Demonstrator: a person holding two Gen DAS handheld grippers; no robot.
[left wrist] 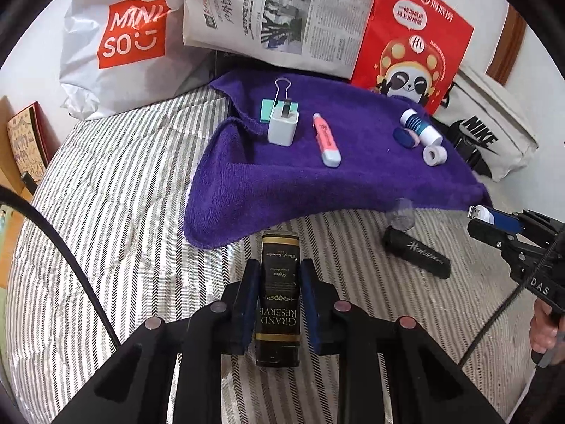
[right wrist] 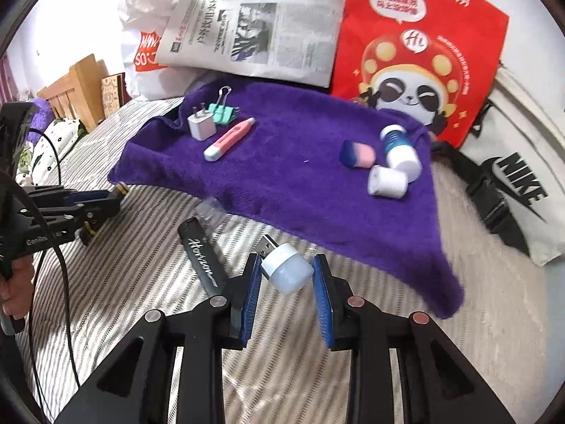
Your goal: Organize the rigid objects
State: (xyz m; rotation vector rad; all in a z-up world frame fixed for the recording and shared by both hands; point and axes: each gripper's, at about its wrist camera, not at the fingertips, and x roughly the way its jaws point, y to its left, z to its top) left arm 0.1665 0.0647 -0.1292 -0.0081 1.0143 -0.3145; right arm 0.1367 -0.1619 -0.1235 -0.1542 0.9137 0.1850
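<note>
Left gripper (left wrist: 279,282) has its jaws clamped on a black "Grand Reserve" bottle (left wrist: 279,293), held over the striped bed (left wrist: 106,212) just short of the purple towel (left wrist: 317,176). Right gripper (right wrist: 286,275) jaws grip a small white USB light (right wrist: 286,270), plug pointing toward the towel. On the towel: white charger (left wrist: 282,127), green binder clip (left wrist: 272,107), pink highlighter (left wrist: 326,139), blue-white tube (left wrist: 420,125), tape roll (left wrist: 435,155). Black case (left wrist: 416,252) lies on the bed near the towel edge.
</note>
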